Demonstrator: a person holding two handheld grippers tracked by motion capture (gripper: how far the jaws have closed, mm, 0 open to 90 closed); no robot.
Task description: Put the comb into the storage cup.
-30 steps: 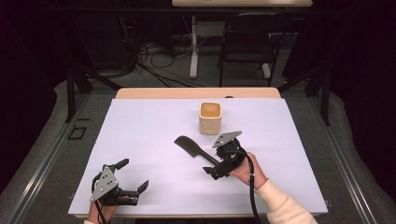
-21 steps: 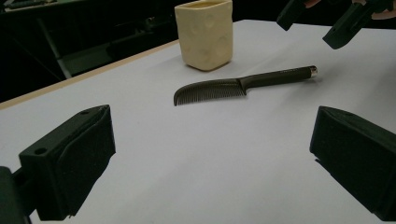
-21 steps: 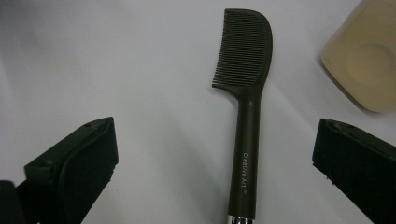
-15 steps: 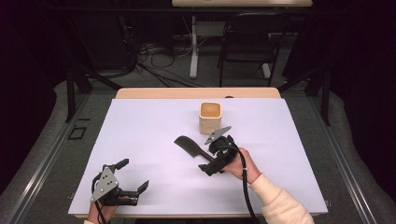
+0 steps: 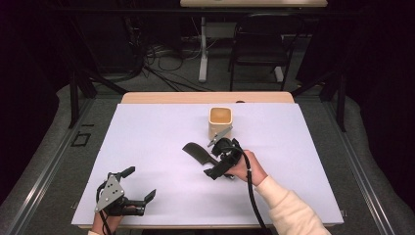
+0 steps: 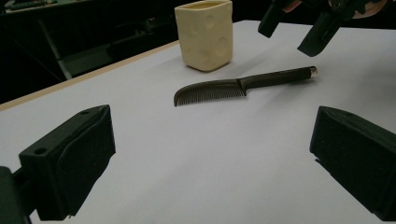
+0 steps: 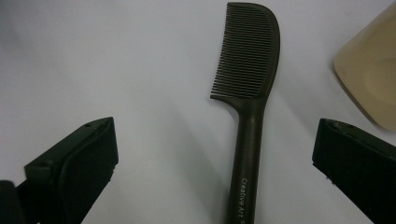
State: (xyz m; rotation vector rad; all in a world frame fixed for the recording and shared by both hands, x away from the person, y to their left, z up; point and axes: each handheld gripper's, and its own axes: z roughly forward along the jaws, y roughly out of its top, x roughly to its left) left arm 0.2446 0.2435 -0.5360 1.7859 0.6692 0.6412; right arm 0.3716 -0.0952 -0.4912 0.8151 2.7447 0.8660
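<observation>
A black comb (image 5: 198, 152) lies flat on the white table sheet (image 5: 156, 132), teeth end to the far left and handle towards the near right. My right gripper (image 5: 216, 161) hovers open over the handle end; in the right gripper view the comb (image 7: 247, 93) runs up between the spread jaws of the right gripper (image 7: 218, 156), untouched. A cream cup (image 5: 220, 122) stands upright just beyond. My left gripper (image 5: 138, 183) rests open near the front left edge, with nothing between the jaws. From the left gripper (image 6: 210, 172), the comb (image 6: 243, 86), cup (image 6: 205, 35) and right gripper (image 6: 299, 23) lie ahead.
The sheet covers a wooden table (image 5: 205, 97) with its back edge bare. A black chair (image 5: 259, 44) and cables (image 5: 161, 58) sit on the floor beyond the table. A corner of the cup (image 7: 373, 70) shows to the comb's right in the right gripper view.
My right gripper has moved left and a little forward, from beside the comb's handle end to over it. The comb, the cup and the left gripper have stayed put.
</observation>
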